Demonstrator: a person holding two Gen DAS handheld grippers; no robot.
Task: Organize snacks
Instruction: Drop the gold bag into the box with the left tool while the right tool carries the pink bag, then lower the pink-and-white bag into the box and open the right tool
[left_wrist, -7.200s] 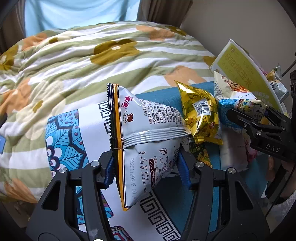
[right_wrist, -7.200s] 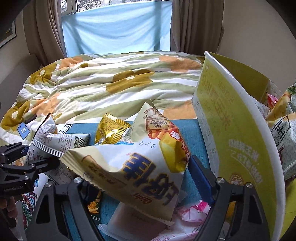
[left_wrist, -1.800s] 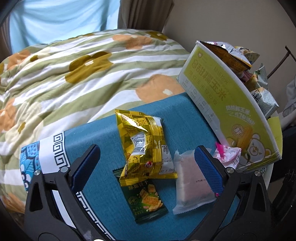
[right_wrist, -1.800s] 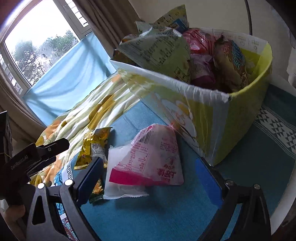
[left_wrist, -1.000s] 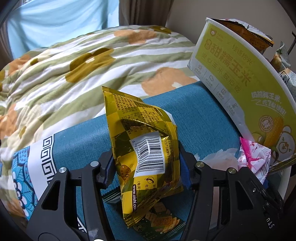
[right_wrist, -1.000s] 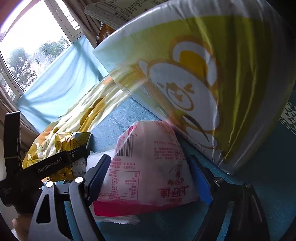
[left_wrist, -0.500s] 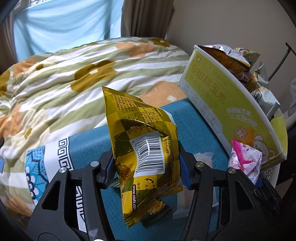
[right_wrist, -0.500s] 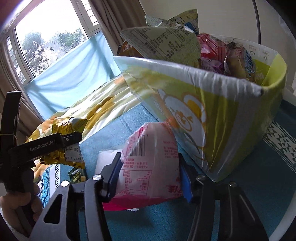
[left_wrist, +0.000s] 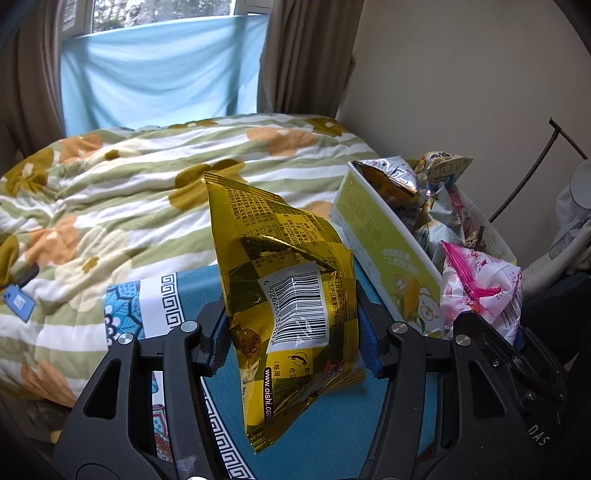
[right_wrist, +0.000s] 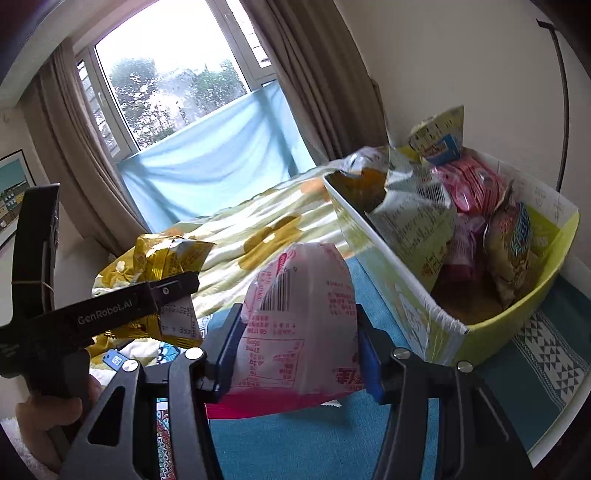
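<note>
Left wrist view: left gripper (left_wrist: 293, 339) clamps a gold snack bag (left_wrist: 286, 295), barcode side facing camera, held up above the teal table cover (left_wrist: 332, 435). To its right, the yellow-green box (left_wrist: 388, 243) sits packed with snack packets. Right wrist view: right gripper (right_wrist: 299, 354) pinches a pink-and-white snack packet (right_wrist: 303, 325), lifted just beside the box's near wall. Floral quilt (left_wrist: 110, 206) on the bed behind.
</note>
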